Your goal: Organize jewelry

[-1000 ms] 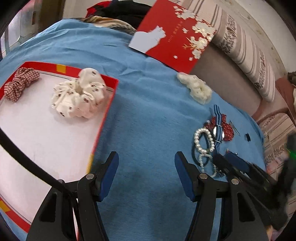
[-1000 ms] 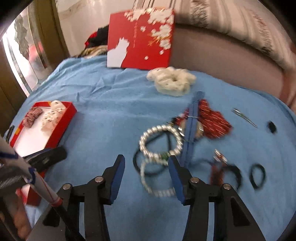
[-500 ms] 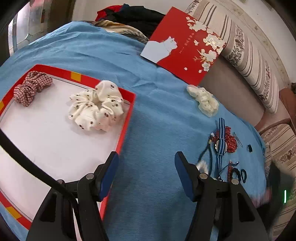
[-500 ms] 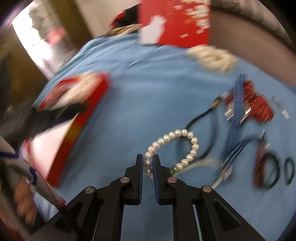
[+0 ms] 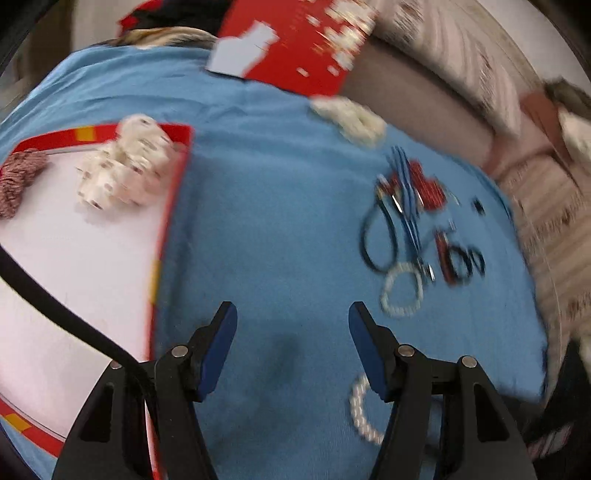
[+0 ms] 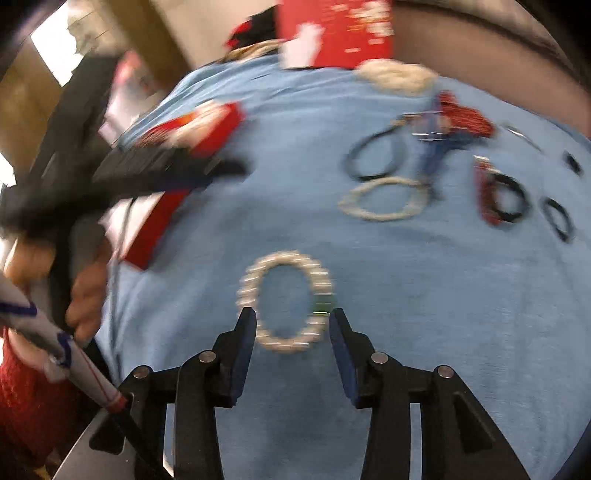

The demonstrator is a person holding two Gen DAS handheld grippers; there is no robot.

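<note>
Both views are motion-blurred, so fine detail is soft.

Right black two-finger gripper w/ blue pads (image 6: 292,320) is spread wide, holding nothing. A round bracelet of white pearl beads w/ one small green bead (image 6: 285,301) lies flat on the blue terry-like cloth (image 6: 424,302), just ahead of & partly between the fingertips; whether the pads touch it can't be told. In the left view part of the same bead ring (image 5: 360,413) shows beside the left gripper's right finger.

Left black gripper w/ blue pads (image 5: 292,320) is also spread apart & empty, over bare blue cloth (image 5: 273,229), next to the edge of the red-rimmed flat tray w/ white floor (image 5: 162,240). In the tray: a puffy cream fabric scrunchie w/ dark dots (image 5: 127,166) against the far rim, & a red-white checked scrunchie (image 5: 18,181) at the left.

Farther out on the cloth, right view: a second, thinner ring of small white beads (image 6: 384,197), a dark cord loop (image 6: 373,155) just behind it, a blue striped ribbon over a red beaded piece (image 6: 461,118), black elastic hair ties (image 6: 511,197), all close together. A fluffy cream scrunchie (image 6: 397,75) sits beyond them, near a red card bag w/ white blossoms (image 6: 340,29) standing at the cloth's far edge.
</note>
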